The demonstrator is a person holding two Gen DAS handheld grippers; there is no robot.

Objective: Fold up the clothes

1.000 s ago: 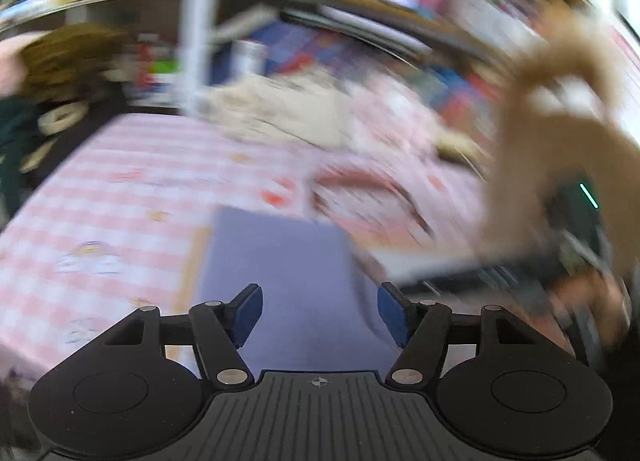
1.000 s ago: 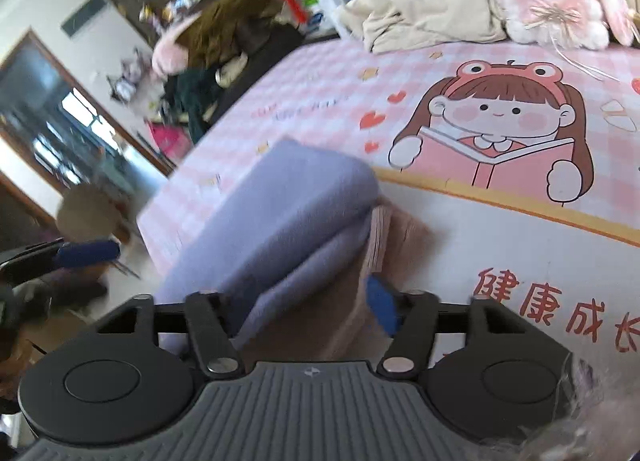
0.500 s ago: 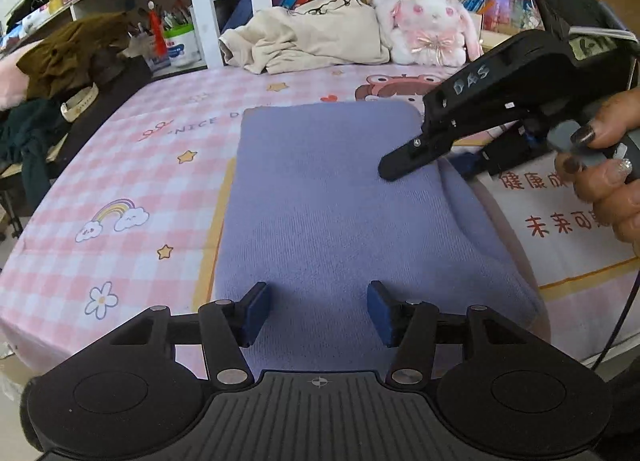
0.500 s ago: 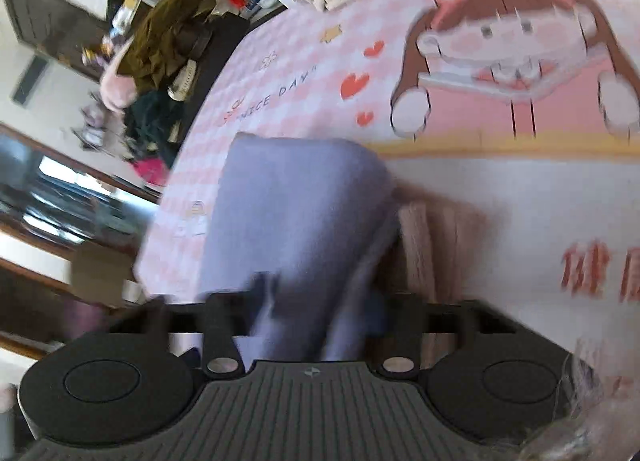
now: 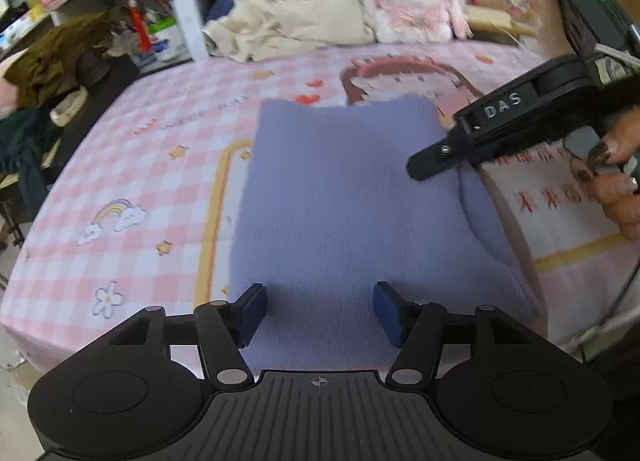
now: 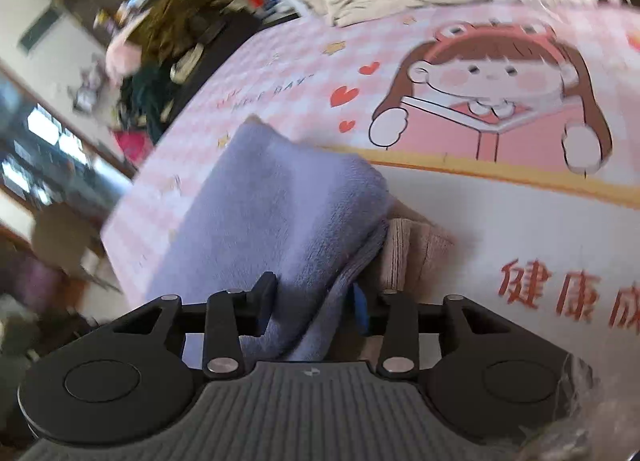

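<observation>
**Purple cloth lying folded on the pink bed**

The pink checked bed sheet (image 5: 132,181) is covering the bed. The folded purple cloth (image 5: 344,197) is lying flat on it, near the front edge. The left tool (image 5: 320,313) is hovering over the cloth's near edge, its blue pads apart and opening, not squeezing anything. On the right, the right tool (image 6: 316,309) is opening too, with the cloth's thick side edge sitting between its pads. A hand (image 5: 612,185) is holding that tool.
</observation>
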